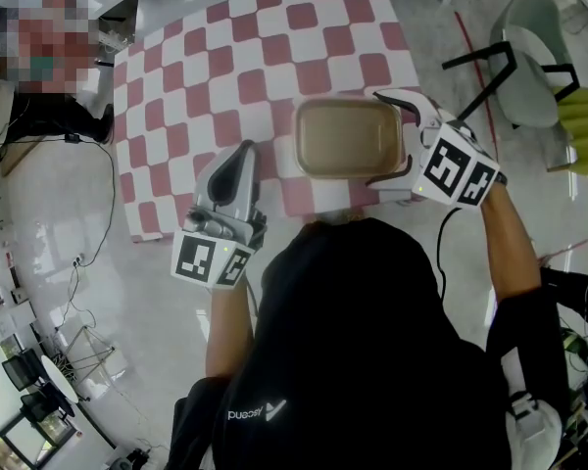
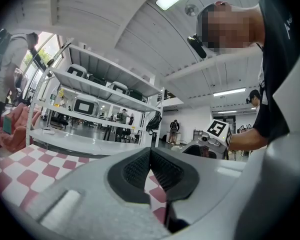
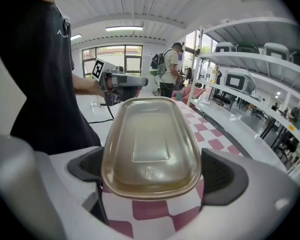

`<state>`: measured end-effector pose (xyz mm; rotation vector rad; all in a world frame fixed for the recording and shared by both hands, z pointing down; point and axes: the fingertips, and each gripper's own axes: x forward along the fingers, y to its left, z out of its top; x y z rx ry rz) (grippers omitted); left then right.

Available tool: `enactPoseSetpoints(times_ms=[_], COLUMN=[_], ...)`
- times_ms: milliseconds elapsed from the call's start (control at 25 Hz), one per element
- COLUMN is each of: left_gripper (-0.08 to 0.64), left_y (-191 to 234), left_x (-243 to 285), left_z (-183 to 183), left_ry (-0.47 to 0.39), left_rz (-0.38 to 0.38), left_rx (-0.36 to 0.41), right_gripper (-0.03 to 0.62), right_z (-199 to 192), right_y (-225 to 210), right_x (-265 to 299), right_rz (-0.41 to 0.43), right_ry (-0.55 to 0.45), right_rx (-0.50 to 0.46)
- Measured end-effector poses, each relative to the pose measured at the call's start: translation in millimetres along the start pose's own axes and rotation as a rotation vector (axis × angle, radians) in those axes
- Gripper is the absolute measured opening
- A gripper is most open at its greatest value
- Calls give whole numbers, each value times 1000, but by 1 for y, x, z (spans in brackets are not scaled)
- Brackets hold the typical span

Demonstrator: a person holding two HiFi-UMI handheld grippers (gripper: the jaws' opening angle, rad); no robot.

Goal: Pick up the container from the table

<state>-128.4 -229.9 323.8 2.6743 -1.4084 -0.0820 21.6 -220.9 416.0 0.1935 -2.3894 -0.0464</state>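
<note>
Container (image 3: 150, 134) held between right gripper (image 3: 153, 172) jaws; embossed lid mark unreadable

The person wears a black short-sleeved T-shirt (image 1: 372, 341) with a small white logo (image 1: 258, 412) printed on the chest. The pale-grey left gripper (image 1: 243, 151) and the matching right gripper (image 1: 374, 137) are smooth moulded plastic shells, their jaws lined with black ribbed rubber pads (image 2: 135, 169). Each carries a white cube with black square markers, the left cube (image 1: 214, 260) and the right cube (image 1: 459, 172), and a thin black cable (image 1: 444, 233) trails from beneath the right one.
</note>
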Motion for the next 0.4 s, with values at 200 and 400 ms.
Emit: enactPoseSetpoints(times_ms=[200,400], left_gripper=[10,10], left_y=[1,-2], left_x=[-4,-10], left_z=[1,0], left_ry=[-5,-8], left_rz=[-2,-1], left_rx=[-1,-3], right_gripper=[594,594], right_z=[1,2], right_y=[4,11], right_x=[1,0], right_rz=[-1,-1], right_ry=[6,11], right_rx=[-5,-14])
